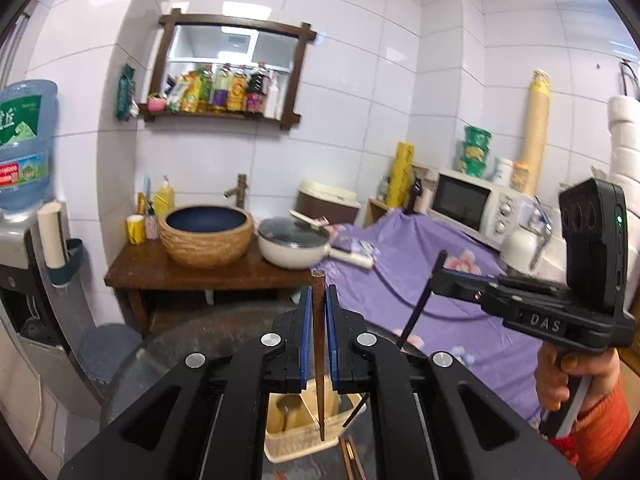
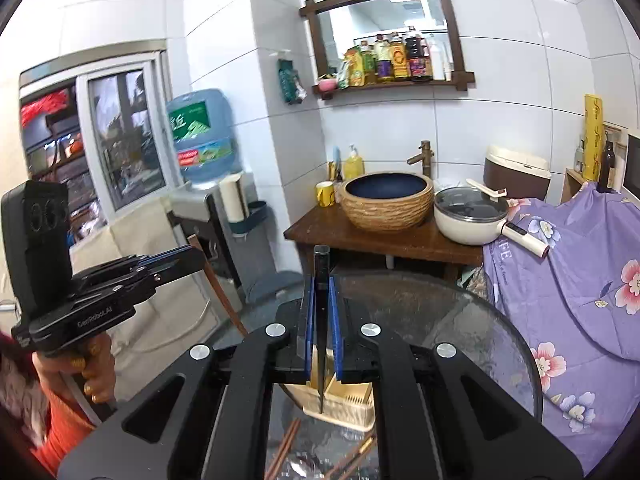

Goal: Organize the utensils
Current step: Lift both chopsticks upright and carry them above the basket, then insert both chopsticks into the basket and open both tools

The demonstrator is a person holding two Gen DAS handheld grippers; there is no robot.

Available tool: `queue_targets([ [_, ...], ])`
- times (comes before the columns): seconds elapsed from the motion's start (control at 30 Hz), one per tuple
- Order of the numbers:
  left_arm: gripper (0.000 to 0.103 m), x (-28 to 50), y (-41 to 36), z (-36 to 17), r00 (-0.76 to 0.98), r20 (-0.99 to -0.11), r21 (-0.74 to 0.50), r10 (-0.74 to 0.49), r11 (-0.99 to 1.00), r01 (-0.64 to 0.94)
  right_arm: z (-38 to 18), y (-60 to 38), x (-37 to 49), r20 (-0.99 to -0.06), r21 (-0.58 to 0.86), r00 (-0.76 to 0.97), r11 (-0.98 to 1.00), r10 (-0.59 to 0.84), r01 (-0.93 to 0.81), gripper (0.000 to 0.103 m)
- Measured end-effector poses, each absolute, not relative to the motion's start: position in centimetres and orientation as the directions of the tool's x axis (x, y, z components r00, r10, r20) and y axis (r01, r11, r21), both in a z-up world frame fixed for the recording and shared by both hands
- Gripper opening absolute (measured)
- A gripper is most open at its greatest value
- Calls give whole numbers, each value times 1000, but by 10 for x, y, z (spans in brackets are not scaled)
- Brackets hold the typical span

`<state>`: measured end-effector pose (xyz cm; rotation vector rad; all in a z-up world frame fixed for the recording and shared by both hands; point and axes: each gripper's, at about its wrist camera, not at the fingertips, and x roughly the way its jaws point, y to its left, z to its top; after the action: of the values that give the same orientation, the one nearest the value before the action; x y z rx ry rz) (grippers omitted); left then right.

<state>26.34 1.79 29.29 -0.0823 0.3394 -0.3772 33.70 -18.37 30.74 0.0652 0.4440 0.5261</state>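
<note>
My left gripper [image 1: 319,292] is shut on a brown chopstick [image 1: 319,344] held upright, tip down over a cream utensil basket [image 1: 288,440] on the glass table. My right gripper [image 2: 321,284] is shut on a black chopstick [image 2: 321,320], also upright, its tip over the same basket [image 2: 352,412]. The right gripper [image 1: 444,270] shows in the left wrist view with its black chopstick [image 1: 416,308]. The left gripper [image 2: 196,258] shows in the right wrist view with its brown chopstick [image 2: 220,292]. A spoon [image 1: 286,408] lies in the basket. More brown chopsticks [image 2: 284,448] lie on the glass.
The round glass table [image 2: 460,320] stands by a purple flowered cloth [image 2: 580,264]. Behind are a wooden stand with a basin [image 2: 386,200], a white pot [image 2: 468,216], a water dispenser [image 2: 204,136] and a microwave [image 1: 472,204].
</note>
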Motion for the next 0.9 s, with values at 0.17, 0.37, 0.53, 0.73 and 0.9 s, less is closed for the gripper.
queue_targets([
  [0.17, 7, 286, 18, 294, 890, -306, -143, -338, 941, 308, 301, -176, 359, -399, 161, 787, 881, 470, -444, 8],
  [0.37, 7, 305, 11, 261, 880, -364, -117, -306, 952, 282, 258, -167, 374, -449, 145, 773, 890, 448, -432, 8],
  [0.53, 7, 319, 7, 229, 852, -426, -117, -303, 953, 280, 227, -162, 381, -487, 141, 756, 894, 437, -426, 8],
  [0.73, 7, 331, 1, 191, 817, -494, -117, -298, 954, 277, 200, -164, 386, -519, 139, 748, 904, 415, -405, 8],
  [0.9, 7, 337, 1, 170, 793, -531, -129, -300, 953, 274, 187, -167, 389, -538, 148, 738, 908, 406, -391, 8],
])
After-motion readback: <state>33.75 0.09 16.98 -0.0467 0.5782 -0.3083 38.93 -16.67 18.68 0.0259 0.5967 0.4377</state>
